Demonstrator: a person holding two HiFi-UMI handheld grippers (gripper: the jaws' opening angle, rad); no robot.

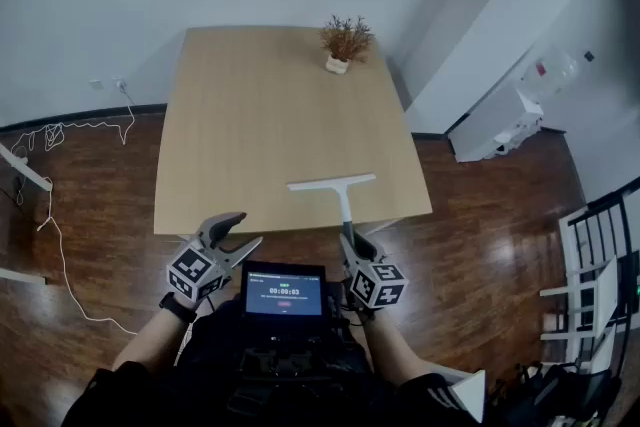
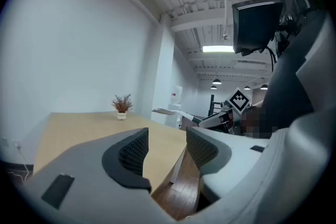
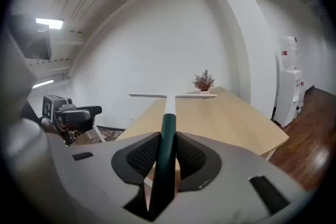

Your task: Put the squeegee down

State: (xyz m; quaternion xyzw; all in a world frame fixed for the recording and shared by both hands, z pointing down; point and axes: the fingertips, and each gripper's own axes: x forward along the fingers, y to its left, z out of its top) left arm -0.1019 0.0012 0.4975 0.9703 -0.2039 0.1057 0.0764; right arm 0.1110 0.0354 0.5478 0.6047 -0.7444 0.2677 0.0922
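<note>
A squeegee (image 1: 338,188) with a white blade and a dark green handle is held up over the near edge of the wooden table (image 1: 260,115). My right gripper (image 1: 352,243) is shut on its handle; in the right gripper view the squeegee (image 3: 167,123) runs straight out between the jaws, its blade level above the table (image 3: 231,120). My left gripper (image 1: 232,235) hangs open with nothing in it, off the table's near left edge. The left gripper (image 2: 167,148) view shows the squeegee (image 2: 168,111) at a distance to its right.
A small potted plant (image 1: 345,43) stands at the table's far right corner. A dark screen (image 1: 283,290) sits on the person's chest between the grippers. A white water dispenser (image 1: 520,110) stands to the right, and cables (image 1: 60,215) trail over the wooden floor at left.
</note>
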